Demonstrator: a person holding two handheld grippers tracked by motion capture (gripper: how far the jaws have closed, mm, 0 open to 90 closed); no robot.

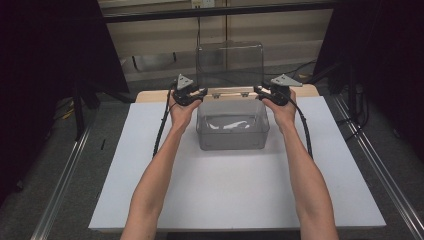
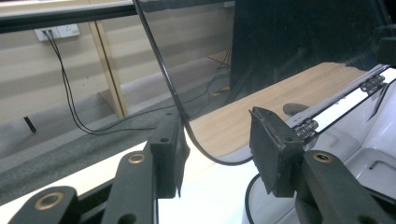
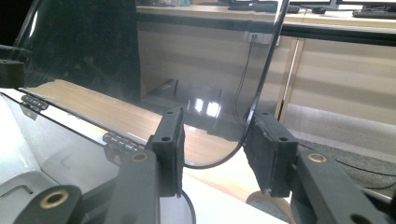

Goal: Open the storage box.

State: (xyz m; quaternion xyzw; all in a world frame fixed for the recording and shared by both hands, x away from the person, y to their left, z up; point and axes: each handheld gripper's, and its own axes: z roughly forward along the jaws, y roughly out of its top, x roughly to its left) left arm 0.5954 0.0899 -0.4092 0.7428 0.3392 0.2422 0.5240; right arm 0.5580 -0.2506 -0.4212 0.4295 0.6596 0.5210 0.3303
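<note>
The white desk (image 1: 240,190) carries a clear plastic box (image 1: 232,127) toward its twelve o'clock edge. The box's transparent lid (image 1: 230,64) stands raised upright on hinges (image 1: 216,94) at the far rim. The left tool (image 1: 194,95) sits at the lid's nine o'clock corner, the right tool (image 1: 266,93) at its three o'clock corner. Both tools stand partly open, the lid's edge between the pads without being pressed.
</note>
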